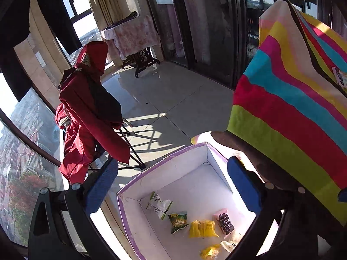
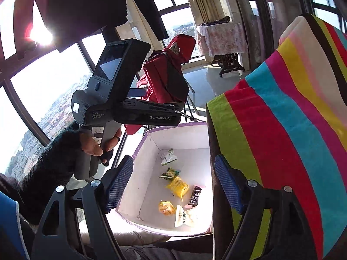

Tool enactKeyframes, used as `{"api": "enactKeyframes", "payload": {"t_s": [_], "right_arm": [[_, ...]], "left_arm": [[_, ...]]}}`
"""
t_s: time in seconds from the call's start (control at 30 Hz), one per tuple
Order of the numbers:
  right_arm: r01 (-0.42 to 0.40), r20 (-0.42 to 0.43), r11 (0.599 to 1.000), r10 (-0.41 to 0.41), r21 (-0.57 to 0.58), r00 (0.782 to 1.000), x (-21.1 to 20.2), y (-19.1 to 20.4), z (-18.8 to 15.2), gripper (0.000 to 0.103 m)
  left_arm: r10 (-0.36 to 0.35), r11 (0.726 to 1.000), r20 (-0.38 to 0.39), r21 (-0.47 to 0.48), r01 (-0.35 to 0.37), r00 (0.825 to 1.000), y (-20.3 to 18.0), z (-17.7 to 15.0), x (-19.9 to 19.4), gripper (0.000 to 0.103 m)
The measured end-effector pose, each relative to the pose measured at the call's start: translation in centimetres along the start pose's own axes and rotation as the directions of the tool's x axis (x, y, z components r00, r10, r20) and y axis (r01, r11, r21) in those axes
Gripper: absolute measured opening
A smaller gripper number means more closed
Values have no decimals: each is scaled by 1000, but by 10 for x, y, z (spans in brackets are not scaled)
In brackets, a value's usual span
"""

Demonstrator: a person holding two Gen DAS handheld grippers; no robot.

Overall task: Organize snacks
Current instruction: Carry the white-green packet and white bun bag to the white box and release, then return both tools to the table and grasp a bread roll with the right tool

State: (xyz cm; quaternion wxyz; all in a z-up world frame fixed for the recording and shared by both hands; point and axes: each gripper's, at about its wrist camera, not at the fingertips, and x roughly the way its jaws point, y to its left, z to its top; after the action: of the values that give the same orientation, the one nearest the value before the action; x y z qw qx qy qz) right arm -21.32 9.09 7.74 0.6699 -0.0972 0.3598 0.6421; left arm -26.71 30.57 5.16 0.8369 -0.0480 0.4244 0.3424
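— Where had the snacks got to when you looked?

— All in the open white box with the lilac rim [image 1: 130,186], which stood just beside the table draped in a rainbow-striped cloth [image 1: 292,112]. I counted six packets on its floor: a white-and-green sachet [image 1: 159,203] nearest the far corner, a green bag [image 1: 178,222], a yellow pouch [image 1: 202,228], a dark chocolate bar in pink wrap [image 1: 224,221], a small orange packet [image 2: 166,208] and a white bag [image 2: 184,216] by the near wall.

— And the tongs?

— Both pairs hung above the box. The left tongs [image 1: 173,188] stood wide apart, nothing between them; the right tongs [image 2: 173,186] gaped too, empty.

— So which step was it?

— A drop just finished, I'd judge. Next they'd need to swing back toward the table for another packet, if any remained; I couldn't see one.
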Motion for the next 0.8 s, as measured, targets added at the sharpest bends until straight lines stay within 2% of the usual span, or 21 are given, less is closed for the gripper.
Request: {"api": "enactKeyframes", "payload": {"t_s": [0.07, 0.17, 0.23, 0.3, 0.4, 0.47, 0.53, 0.63, 0.73, 0.8], "right_arm": [[48, 73, 997, -53, 59, 996, -27, -19, -2, 80], [148, 171, 975, -177, 165, 969, -70, -54, -8, 85], [227, 187, 946, -273, 233, 944, -97, -77, -18, 86], [336, 183, 895, -398, 295, 899, -122, -99, -31, 87], [466, 129, 787, -554, 404, 822, -157, -135, -56, 87], [512, 82, 688, -634, 514, 769, -186, -162, -80, 87], [521, 44, 595, -683, 612, 729, -211, -188, -102, 87], [533, 1, 471, -750, 703, 662, -254, -218, -137, 87], [544, -50, 353, -805, 761, 591, -278, -247, -153, 87], [527, -72, 300, -816, 796, 573, -291, -268, -160, 87]], "left_arm": [[-67, 998, 69, 25, 66, 995, -24, 18, -12, 101], [-206, 978, 131, 71, 198, 970, -73, 43, -21, 101], [-322, 944, 103, 105, 312, 941, -116, 57, -21, 101], [-398, 910, 56, 148, 386, 916, -160, 66, -17, 101], [-473, 853, -31, 235, 467, 880, -237, 69, -14, 101], [-529, 801, -77, 283, 527, 845, -284, 67, -17, 101], [-569, 764, -75, 319, 560, 819, -324, 62, -23, 101], [-617, 730, -51, 336, 595, 786, -367, 56, -30, 101], [-617, 742, -50, 295, 602, 786, -388, 54, -24, 101], [-583, 772, -39, 283, 568, 812, -389, 56, -22, 101]]}}
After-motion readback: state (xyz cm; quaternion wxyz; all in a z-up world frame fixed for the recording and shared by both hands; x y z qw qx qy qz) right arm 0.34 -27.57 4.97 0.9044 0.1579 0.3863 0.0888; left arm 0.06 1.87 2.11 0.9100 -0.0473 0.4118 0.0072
